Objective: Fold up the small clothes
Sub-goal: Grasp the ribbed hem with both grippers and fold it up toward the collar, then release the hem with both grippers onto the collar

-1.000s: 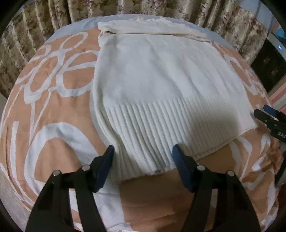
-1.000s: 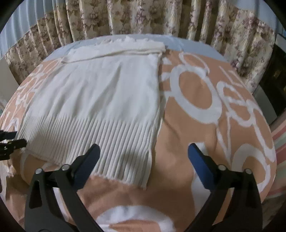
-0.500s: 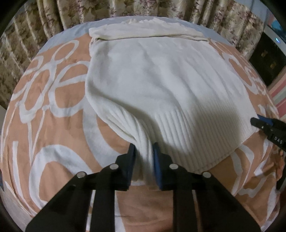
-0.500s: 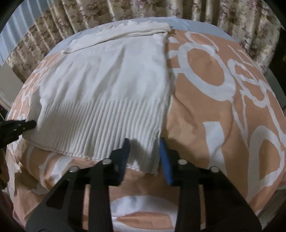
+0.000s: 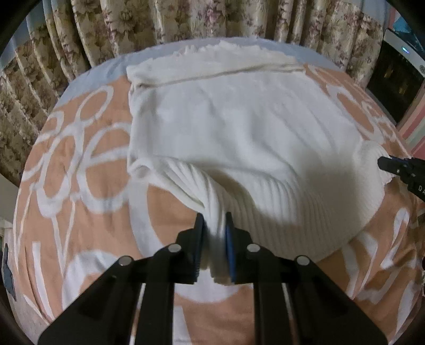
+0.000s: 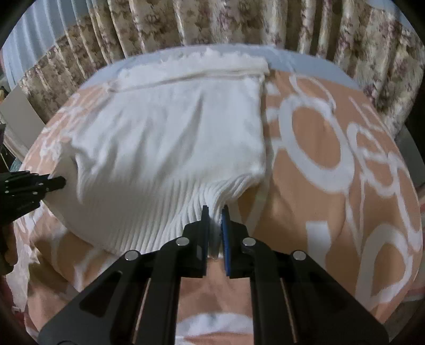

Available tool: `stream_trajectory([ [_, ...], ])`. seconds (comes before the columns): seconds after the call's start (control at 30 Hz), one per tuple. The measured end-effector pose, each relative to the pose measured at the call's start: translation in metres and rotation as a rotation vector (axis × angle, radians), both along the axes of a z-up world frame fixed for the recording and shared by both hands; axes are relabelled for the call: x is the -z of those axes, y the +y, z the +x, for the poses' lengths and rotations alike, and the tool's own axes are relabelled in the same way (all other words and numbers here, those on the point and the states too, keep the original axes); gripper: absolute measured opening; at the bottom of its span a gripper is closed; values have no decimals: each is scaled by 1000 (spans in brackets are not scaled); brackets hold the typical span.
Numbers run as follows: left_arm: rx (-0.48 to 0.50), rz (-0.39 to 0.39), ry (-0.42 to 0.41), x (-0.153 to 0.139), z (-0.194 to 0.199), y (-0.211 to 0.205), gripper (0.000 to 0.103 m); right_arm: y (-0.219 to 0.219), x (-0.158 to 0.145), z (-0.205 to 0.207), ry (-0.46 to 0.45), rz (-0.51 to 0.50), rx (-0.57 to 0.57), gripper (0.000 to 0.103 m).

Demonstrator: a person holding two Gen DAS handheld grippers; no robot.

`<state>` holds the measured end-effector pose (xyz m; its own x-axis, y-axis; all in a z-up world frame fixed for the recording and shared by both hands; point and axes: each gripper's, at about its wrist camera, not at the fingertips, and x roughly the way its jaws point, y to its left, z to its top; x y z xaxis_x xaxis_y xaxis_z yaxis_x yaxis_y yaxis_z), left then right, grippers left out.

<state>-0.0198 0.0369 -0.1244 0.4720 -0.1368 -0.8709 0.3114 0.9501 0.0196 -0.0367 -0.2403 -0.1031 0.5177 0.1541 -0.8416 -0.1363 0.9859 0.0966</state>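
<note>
A white knit sweater (image 5: 233, 127) lies on an orange bedspread with white rings (image 5: 79, 148). Its ribbed hem faces me and its far end is folded over near the curtain. My left gripper (image 5: 213, 223) is shut on the hem's left corner, which is lifted and bunched between the fingers. My right gripper (image 6: 214, 213) is shut on the hem's right corner of the sweater (image 6: 170, 138), also lifted. The right gripper shows at the right edge of the left wrist view (image 5: 398, 167). The left gripper shows at the left edge of the right wrist view (image 6: 34, 183).
Floral curtains (image 5: 186, 21) hang behind the bed's far edge. A dark appliance with a white frame (image 5: 398, 71) stands at the far right. The bedspread (image 6: 332, 159) stretches bare to the right of the sweater.
Both grippers closed on the ribbed hem corners, then lifted them and carried them toward the sweater's far end, so the hem now arches up off the bedspread.
</note>
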Motion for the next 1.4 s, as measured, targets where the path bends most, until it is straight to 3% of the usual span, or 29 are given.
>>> stream_trajectory([
  [0.6, -33, 11, -166, -47, 120, -7, 16, 0, -39, 127, -164, -68, -46, 8],
  [0.9, -74, -49, -184, -58, 199, 6, 16, -15, -52, 221, -200, 12, -18, 8],
  [1.1, -116, -114, -123, -45, 262, 18, 16, -26, -38, 292, -157, 56, -1, 8],
  [1.23, -106, -84, -90, -23, 283, 11, 16, -30, -8, 328, -91, 31, 4, 7],
  [1.4, -95, -61, -41, 1, 293, 11, 23, -34, 26, 340, -44, 6, -18, 7],
])
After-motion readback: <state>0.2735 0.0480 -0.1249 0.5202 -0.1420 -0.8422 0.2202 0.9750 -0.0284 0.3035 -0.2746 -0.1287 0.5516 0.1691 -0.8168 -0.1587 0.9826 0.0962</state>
